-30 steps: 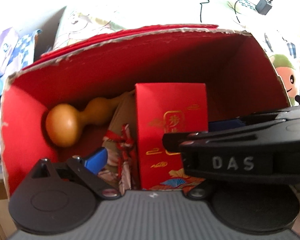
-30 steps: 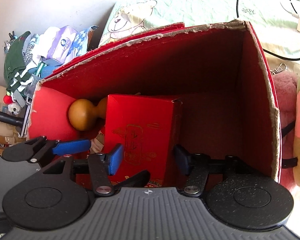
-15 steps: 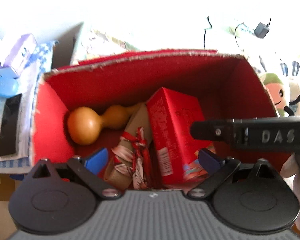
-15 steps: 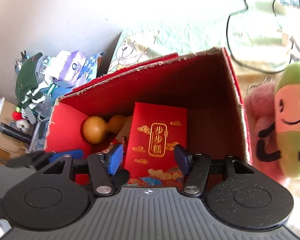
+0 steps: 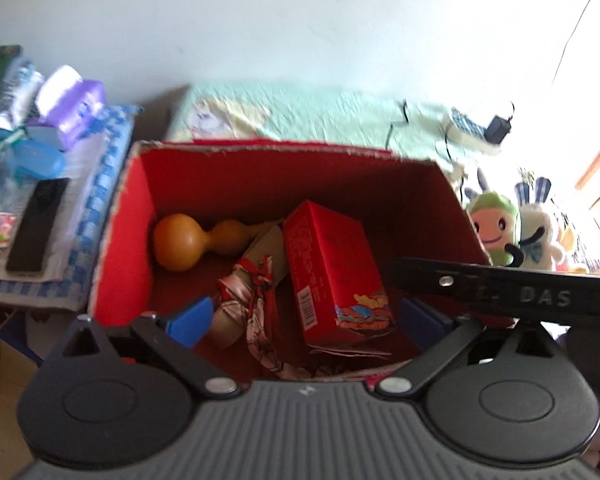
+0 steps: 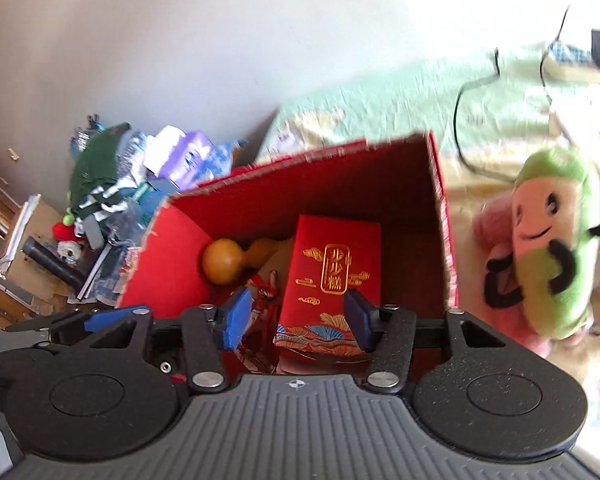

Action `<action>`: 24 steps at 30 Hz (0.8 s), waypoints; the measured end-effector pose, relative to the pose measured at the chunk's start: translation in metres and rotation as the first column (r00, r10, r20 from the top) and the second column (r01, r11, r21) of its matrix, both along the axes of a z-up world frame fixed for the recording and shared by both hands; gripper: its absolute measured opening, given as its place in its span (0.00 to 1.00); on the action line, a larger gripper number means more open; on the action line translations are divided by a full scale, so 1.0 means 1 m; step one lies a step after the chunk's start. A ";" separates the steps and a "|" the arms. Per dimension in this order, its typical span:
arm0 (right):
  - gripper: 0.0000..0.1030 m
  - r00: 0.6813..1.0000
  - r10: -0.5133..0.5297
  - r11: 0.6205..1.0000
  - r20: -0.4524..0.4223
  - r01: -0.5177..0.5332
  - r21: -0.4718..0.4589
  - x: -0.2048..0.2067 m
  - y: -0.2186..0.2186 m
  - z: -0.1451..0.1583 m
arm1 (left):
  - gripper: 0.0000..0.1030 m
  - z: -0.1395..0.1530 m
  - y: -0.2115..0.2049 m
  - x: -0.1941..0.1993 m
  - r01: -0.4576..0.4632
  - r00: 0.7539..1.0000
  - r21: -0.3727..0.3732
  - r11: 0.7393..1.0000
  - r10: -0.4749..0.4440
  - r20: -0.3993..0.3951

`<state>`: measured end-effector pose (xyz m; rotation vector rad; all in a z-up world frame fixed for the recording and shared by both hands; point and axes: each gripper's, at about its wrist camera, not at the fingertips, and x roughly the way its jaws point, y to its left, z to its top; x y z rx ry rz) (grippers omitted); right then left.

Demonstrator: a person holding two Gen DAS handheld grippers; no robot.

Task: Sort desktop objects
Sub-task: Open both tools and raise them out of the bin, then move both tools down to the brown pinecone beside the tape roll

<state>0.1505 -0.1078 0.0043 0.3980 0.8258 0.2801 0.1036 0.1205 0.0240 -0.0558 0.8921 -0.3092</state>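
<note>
Now gift box inside red carton

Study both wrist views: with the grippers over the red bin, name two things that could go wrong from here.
1. The red carton lies tilted on the ribbon-tied bundle and gourd; anything dropped on top may slide or tip it.
2. The right gripper and left gripper hang open, close together over the bin; in the left view the right one crosses just in front, so they could knock together.
</note>
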 end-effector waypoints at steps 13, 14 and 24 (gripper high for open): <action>0.54 0.986 0.079 0.997 0.149 -0.075 -0.027 -0.080 -0.037 0.017 | 0.99 0.015 -0.002 -0.070 -0.252 0.966 0.058 0.966 0.247 0.069; 0.54 0.987 0.081 0.997 0.138 -0.080 -0.010 -0.084 -0.039 0.015 | 0.99 0.015 0.002 -0.074 -0.274 0.961 0.050 0.960 0.271 0.058; 0.54 0.989 0.149 0.979 -0.007 -0.147 0.139 -0.106 -0.046 -0.029 | 0.96 -0.022 0.040 -0.124 -0.438 0.894 0.002 0.899 0.436 -0.103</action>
